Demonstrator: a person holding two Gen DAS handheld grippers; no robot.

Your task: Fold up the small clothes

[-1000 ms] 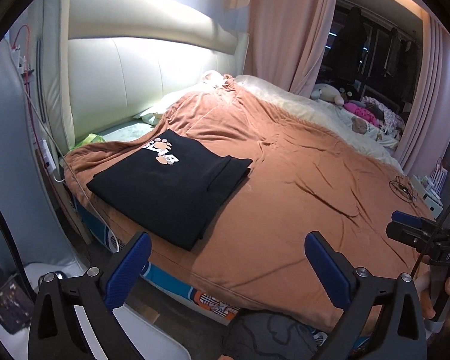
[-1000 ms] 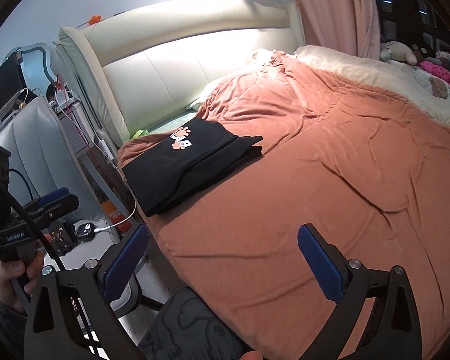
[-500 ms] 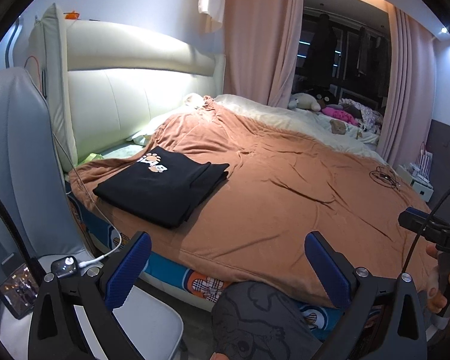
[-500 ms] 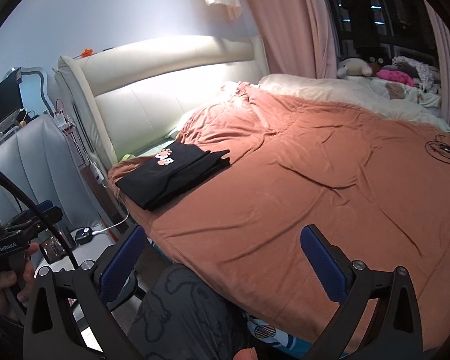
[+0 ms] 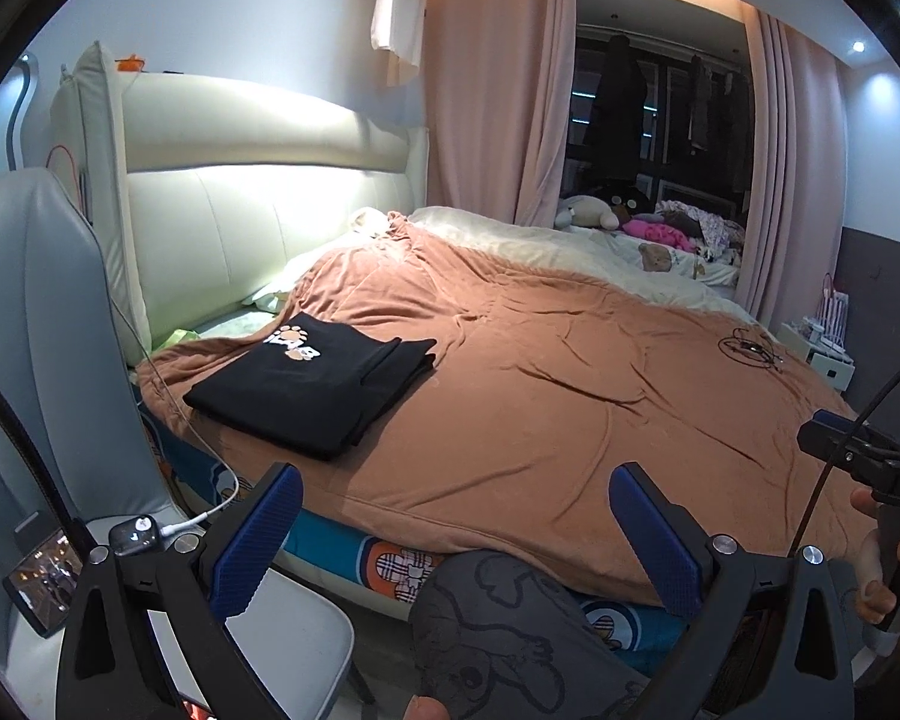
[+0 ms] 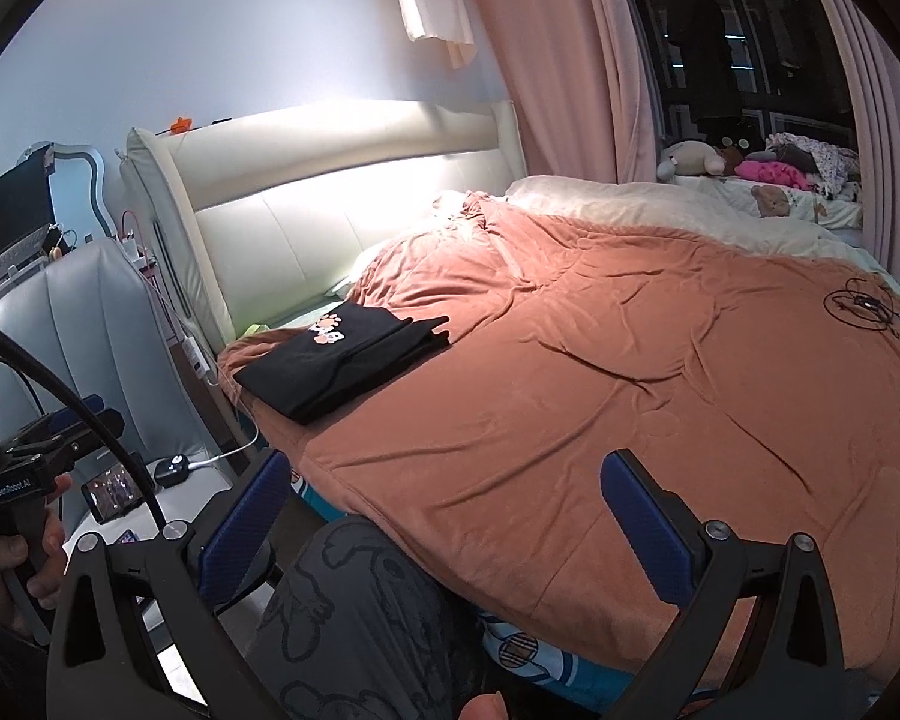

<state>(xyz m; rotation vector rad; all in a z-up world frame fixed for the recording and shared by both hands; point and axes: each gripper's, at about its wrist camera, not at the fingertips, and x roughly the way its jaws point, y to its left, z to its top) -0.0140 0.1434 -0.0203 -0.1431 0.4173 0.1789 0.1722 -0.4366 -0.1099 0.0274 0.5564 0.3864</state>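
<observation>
My left gripper and right gripper hang with fingers spread, empty. The folded black shirt, a flat soft rectangle, lies on the rumpled rust blanket near the padded headboard.

A folded black shirt lies on the orange blanket near the headboard. The left gripper hangs wide apart, empty, off the bed's edge.
</observation>
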